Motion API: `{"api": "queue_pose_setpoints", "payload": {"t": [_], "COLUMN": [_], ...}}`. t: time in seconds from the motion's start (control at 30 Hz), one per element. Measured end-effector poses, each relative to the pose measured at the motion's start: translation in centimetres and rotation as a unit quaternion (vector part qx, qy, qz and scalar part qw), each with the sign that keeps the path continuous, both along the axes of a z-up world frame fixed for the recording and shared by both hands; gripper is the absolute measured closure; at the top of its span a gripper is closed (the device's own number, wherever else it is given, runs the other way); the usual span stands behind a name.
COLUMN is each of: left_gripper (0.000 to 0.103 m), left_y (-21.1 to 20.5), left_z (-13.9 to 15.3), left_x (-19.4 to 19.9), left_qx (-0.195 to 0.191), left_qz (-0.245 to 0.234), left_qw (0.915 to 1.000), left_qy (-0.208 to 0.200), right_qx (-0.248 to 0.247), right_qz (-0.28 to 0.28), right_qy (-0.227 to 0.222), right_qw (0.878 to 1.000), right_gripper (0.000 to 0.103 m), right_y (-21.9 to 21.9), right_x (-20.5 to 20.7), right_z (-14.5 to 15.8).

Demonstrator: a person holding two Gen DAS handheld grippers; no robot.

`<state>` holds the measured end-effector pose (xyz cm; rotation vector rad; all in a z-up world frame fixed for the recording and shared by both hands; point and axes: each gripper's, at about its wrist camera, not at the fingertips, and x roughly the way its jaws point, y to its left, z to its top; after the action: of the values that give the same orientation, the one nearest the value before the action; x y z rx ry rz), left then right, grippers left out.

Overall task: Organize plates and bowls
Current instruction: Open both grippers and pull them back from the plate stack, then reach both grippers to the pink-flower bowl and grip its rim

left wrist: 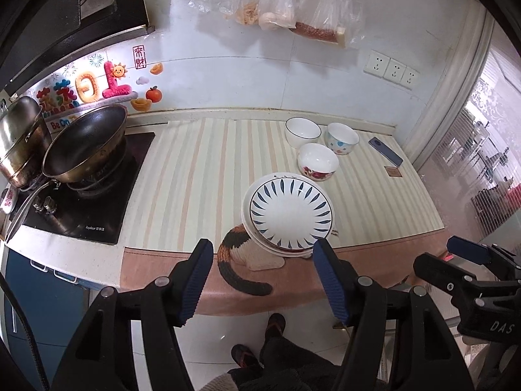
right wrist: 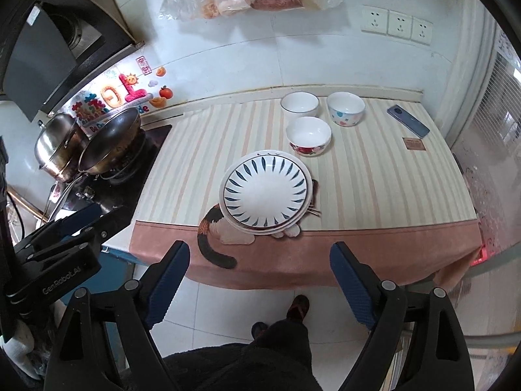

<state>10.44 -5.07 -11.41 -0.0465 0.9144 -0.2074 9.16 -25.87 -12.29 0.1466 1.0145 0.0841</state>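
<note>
Hovering short of the striped-cloth bench (right wrist: 374, 176), both the left tool (left wrist: 260, 280) and right tool (right wrist: 260, 285) are gaping wide, holding nothing. The white blue-leaf ceramic plates (right wrist: 265, 190) are sitting stacked near the front edge; three white ceramic bowls (right wrist: 308, 135) are standing apart behind, probably needing nesting next.

We see a stack of plates (right wrist: 265, 192) near the front edge of the counter (right wrist: 374, 195). Behind it stand three bowls (right wrist: 308, 137) close together, two along the back edge and one just before them. A phone (right wrist: 408, 120) lies toward the back right corner. At the counter's left end, a wok (right wrist: 110, 140) and a pot (right wrist: 57, 145) sit on the stove (right wrist: 130, 176).
</note>
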Motion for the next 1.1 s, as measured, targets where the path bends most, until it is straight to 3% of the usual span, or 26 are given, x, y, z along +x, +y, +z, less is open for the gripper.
{"api": "queue_pose_setpoints", "payload": {"t": [0.27,0.57,0.8,1.0,1.1], "left_gripper": [0.041,0.041,0.041,0.042,0.061], "left_y": [-1.2,-5.7,-10.9,-14.8,-16.0], "left_z": [-0.4,-2.7,-7.5,-14.0,-16.8], "left_x": [1.7,11.5,22.7,31.0,33.4], "left_qx": [0.010,0.007,0.001,-0.001,0.003], "left_qz": [0.011,0.024,0.033,0.044,0.044], "left_qw": [0.9999,0.9996,0.9959,0.9867,0.9809], "left_qy": [-0.006,0.015,0.084,0.156,0.189], "right_qx": [0.018,0.050,0.086,0.105,0.127], "right_qz": [-0.029,-0.050,-0.027,0.024,0.029], "right_qy": [0.012,0.039,0.088,0.141,0.167], "right_qw": [0.999,0.997,0.992,0.984,0.977], "right_gripper": [0.013,0.013,0.013,0.013,0.021], "right_y": [-3.3,-9.9,-15.7,-17.3,-17.7], "right_x": [2.8,12.7,25.1,34.3,38.1], "right_z": [-1.4,-5.3,-10.7,-16.9,-20.4]}}
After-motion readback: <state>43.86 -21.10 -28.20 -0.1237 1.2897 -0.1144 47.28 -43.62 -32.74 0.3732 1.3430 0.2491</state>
